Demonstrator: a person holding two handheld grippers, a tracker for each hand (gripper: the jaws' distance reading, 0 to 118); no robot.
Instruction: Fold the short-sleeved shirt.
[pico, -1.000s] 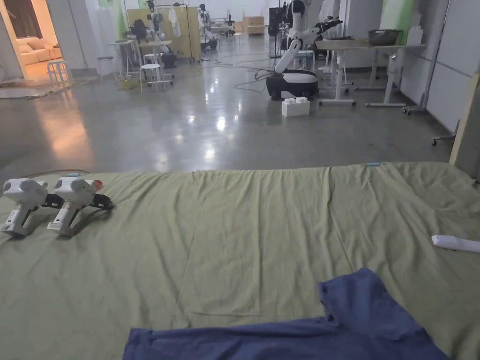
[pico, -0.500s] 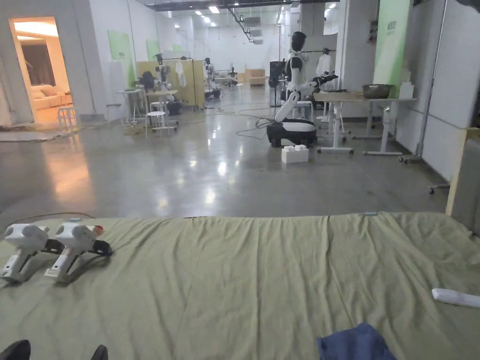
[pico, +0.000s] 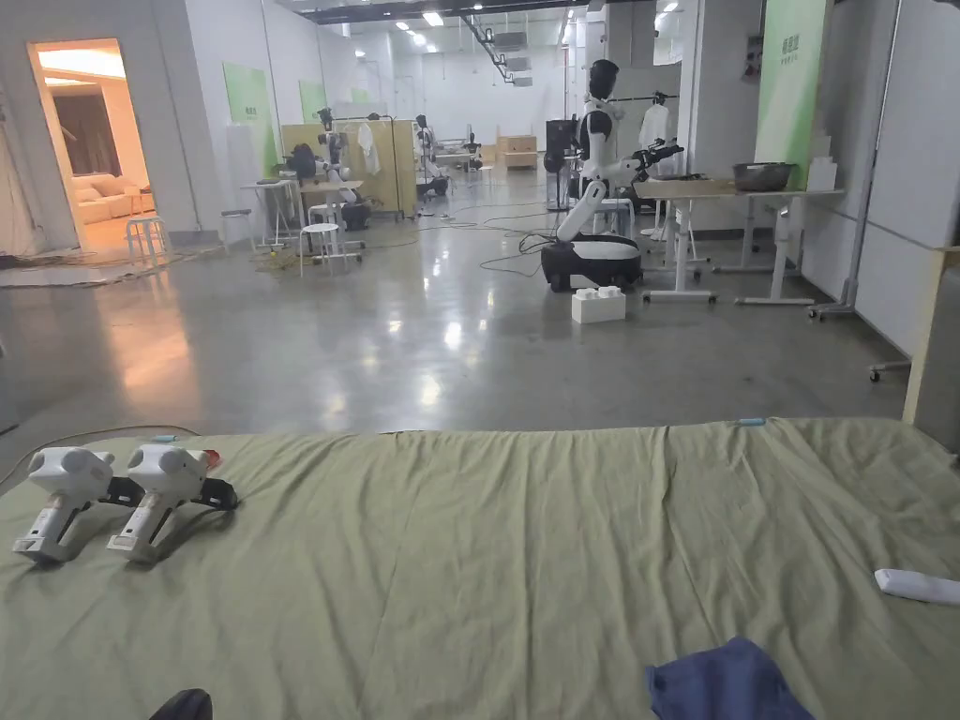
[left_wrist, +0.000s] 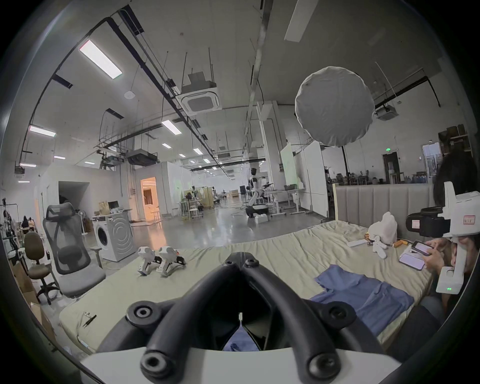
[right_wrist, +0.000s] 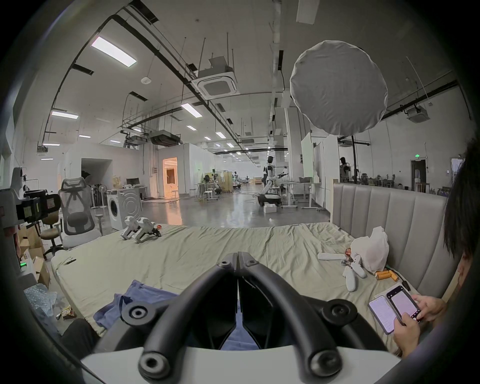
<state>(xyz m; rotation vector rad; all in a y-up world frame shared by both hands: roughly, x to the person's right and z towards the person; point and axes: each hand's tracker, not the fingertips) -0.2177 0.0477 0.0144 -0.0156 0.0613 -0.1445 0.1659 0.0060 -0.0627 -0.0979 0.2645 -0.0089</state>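
Observation:
The blue short-sleeved shirt (pico: 724, 681) lies crumpled at the near edge of the green bed sheet (pico: 525, 562). In the left gripper view the shirt (left_wrist: 363, 293) spreads out to the right of and beneath my left gripper (left_wrist: 241, 257), whose black jaws meet at the tips with nothing between them. In the right gripper view my right gripper (right_wrist: 237, 256) is shut in the same way and empty, with the shirt (right_wrist: 145, 293) to its left and below. Both grippers hover above the shirt without touching it.
Two spare white grippers (pico: 122, 502) lie on the sheet at the far left. A white remote (pico: 923, 586) rests at the right edge. By the grey headboard (right_wrist: 389, 220) are a white bag (right_wrist: 371, 246) and a person's hands on phones (right_wrist: 405, 311).
The head camera has tilted up, so most of the shirt has slipped below the picture. Nothing on the bed has moved. A dark tip now shows at the bottom left.

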